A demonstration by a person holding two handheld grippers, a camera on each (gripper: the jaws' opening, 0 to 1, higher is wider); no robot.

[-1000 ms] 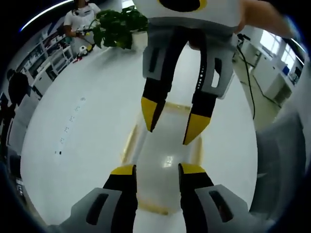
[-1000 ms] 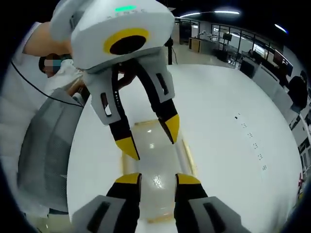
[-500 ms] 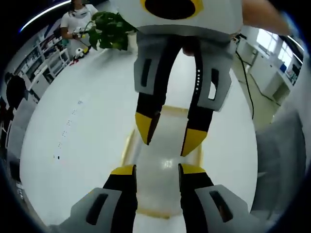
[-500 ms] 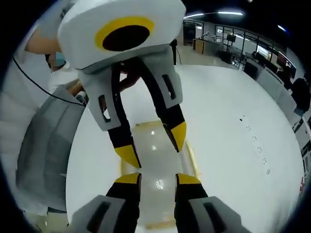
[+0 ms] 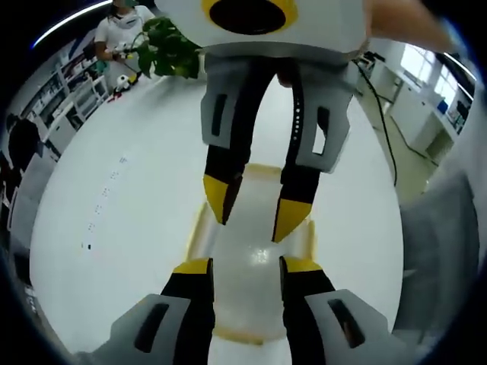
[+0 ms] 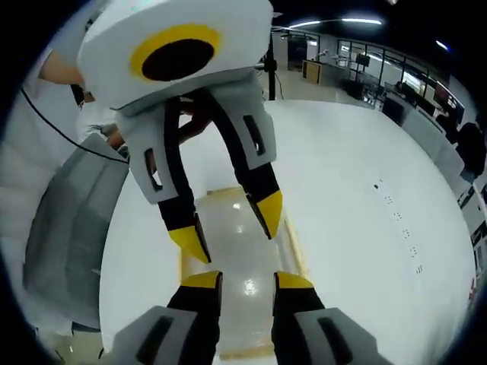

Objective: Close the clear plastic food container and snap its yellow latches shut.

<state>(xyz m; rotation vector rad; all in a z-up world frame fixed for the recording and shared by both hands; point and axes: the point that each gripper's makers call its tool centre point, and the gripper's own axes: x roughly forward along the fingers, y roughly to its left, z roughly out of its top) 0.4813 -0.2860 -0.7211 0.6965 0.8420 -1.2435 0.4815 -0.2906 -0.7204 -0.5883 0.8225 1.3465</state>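
A clear plastic container [image 5: 255, 258] with yellow latches [image 5: 199, 224] along its sides lies flat on the white table [image 5: 137, 228]. My left gripper [image 5: 247, 266] is open just above its near part, with nothing between the yellow-tipped jaws. My right gripper [image 5: 253, 214] faces it from the far side, also open and pointing down at the container. In the right gripper view the container [image 6: 243, 255] lies under my right gripper [image 6: 247, 280], and the left gripper [image 6: 228, 228] hangs open over it. Whether the yellow latches [image 6: 294, 247] are snapped I cannot tell.
A green potted plant [image 5: 171, 46] and a person [image 5: 118, 30] are at the table's far end. A grey padded shape [image 5: 441, 251] stands beside the table, seen too at the left [image 6: 68, 228]. Small dark marks [image 5: 103, 205] dot the tabletop. A black cable [image 5: 384, 114] hangs nearby.
Both grippers have drawn closer to each other over the container; the right gripper's tips have come down and a little left in the left gripper view. Both jaws stay open.
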